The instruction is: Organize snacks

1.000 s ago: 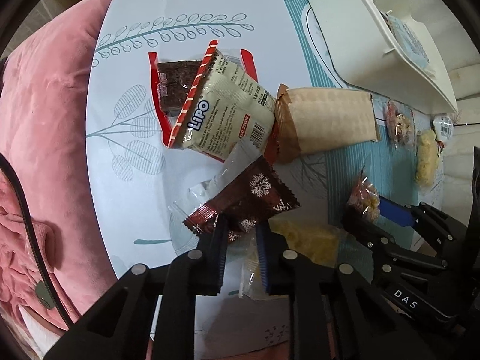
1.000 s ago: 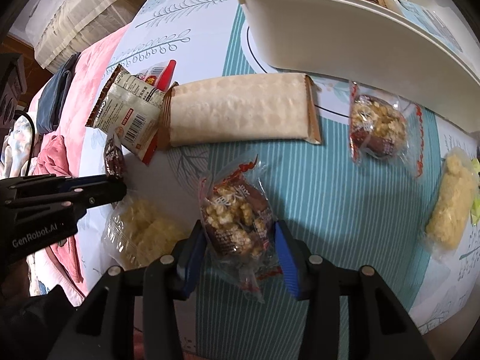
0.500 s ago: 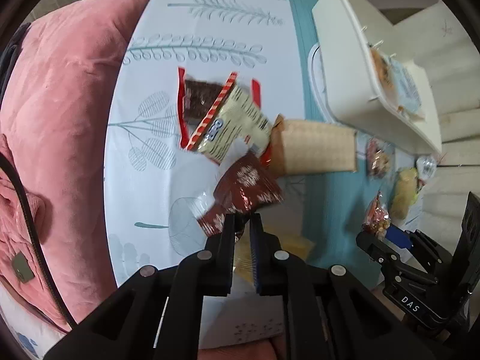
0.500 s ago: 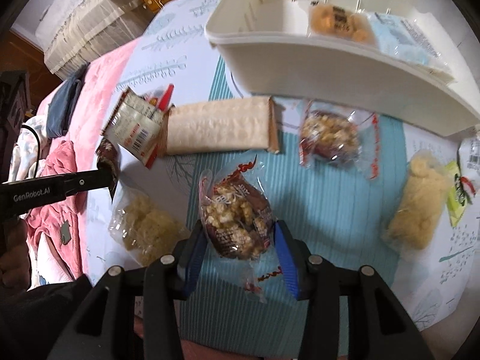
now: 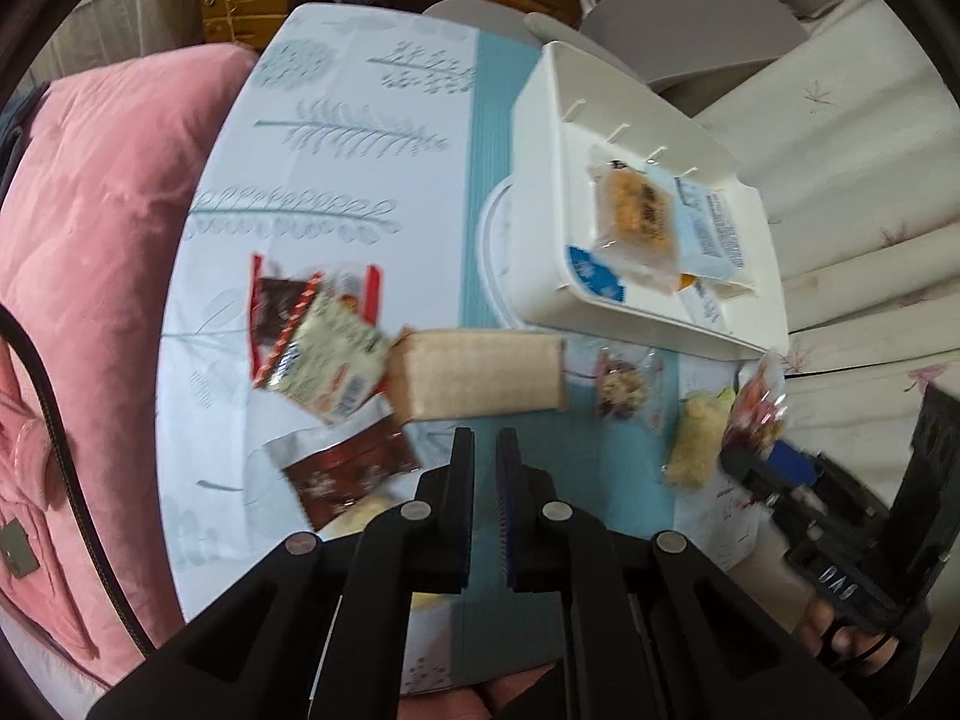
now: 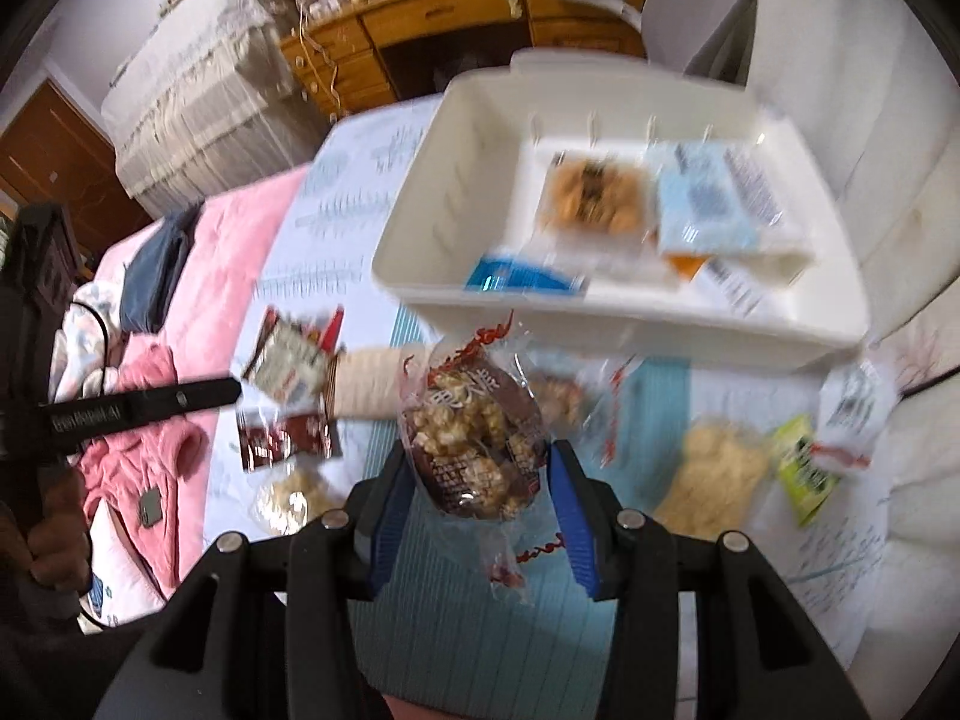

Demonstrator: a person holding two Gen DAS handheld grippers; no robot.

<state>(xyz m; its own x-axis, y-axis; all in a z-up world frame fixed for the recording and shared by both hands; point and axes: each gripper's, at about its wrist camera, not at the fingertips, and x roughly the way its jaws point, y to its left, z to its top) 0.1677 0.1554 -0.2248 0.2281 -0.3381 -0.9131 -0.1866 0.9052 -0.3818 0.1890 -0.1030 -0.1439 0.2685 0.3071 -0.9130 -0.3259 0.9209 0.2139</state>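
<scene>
My right gripper [image 6: 480,468] is shut on a clear bag of caramel popcorn [image 6: 474,450] and holds it above the table, in front of the white bin [image 6: 420,222]. The bin holds a few packets, among them a blue one [image 6: 714,198]. My left gripper [image 5: 485,462] is shut and empty, raised above the table. A dark red snowflake packet [image 5: 348,474] lies just left of it. A tan wafer pack [image 5: 480,372], a Lipo biscuit pack [image 5: 324,354] and a red chocolate pack [image 5: 270,306] lie further back.
Pale puffed-snack bags [image 6: 714,480] [image 6: 288,498], a second popcorn bag [image 5: 624,387] and a green packet [image 6: 804,468] lie on the leaf-print tablecloth [image 5: 336,138]. A pink cushion [image 5: 90,228] borders the table on the left. A wooden desk [image 6: 456,18] stands behind.
My right gripper has lifted the popcorn bag off the table toward the bin. My left gripper has shut with nothing in it, risen and moved right of the snowflake packet.
</scene>
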